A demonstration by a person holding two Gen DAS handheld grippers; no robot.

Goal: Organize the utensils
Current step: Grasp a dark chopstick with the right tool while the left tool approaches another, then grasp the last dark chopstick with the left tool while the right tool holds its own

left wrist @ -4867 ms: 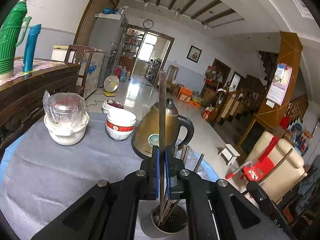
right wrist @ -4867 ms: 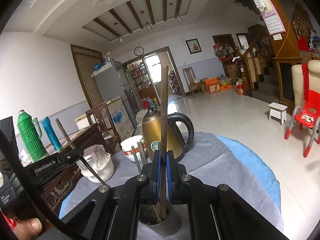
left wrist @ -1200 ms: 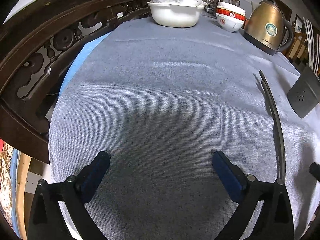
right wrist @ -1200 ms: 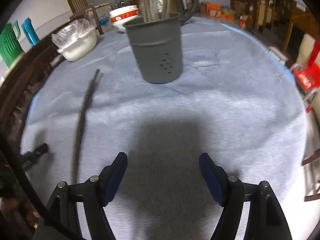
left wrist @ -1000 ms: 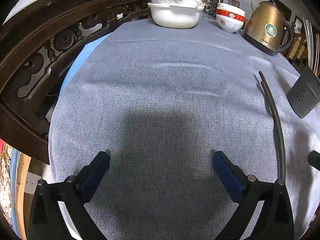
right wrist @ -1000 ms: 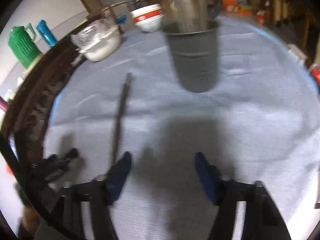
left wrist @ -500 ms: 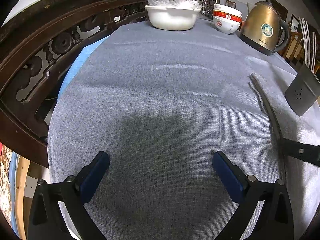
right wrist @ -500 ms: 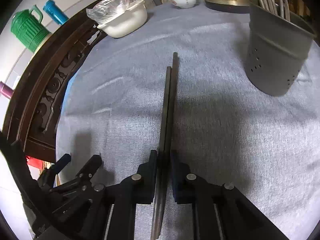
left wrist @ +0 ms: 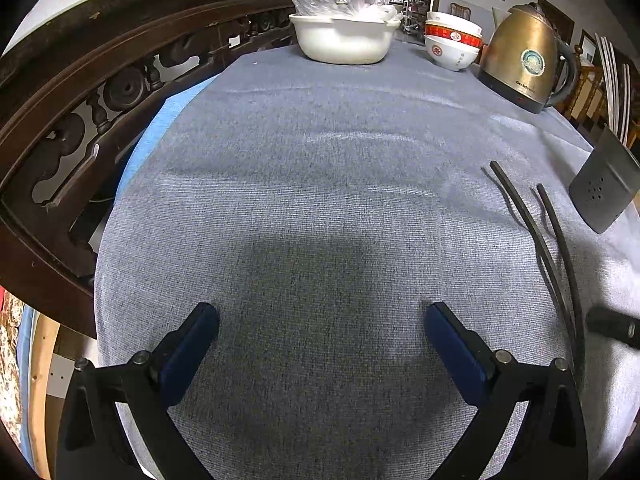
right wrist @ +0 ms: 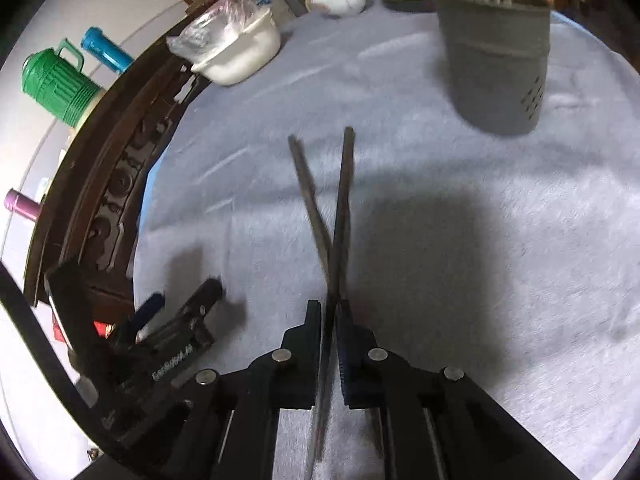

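Chopsticks (right wrist: 338, 216) sit pinched between the right gripper (right wrist: 329, 344) fingers, tips splayed toward the grey holder (right wrist: 494, 68). The left gripper (left wrist: 320, 344) hangs spread wide above the tablecloth (left wrist: 320, 184), gripping nothing. The kettle (left wrist: 524, 56) label is unreadable.

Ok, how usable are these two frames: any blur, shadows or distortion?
Left wrist view: sharp, even light; fisheye bends the chopsticks, and a soft shadow lies between the open left gripper fingers. Right wrist view: motion-blurred, washed out, with a hard shadow beside the right gripper.
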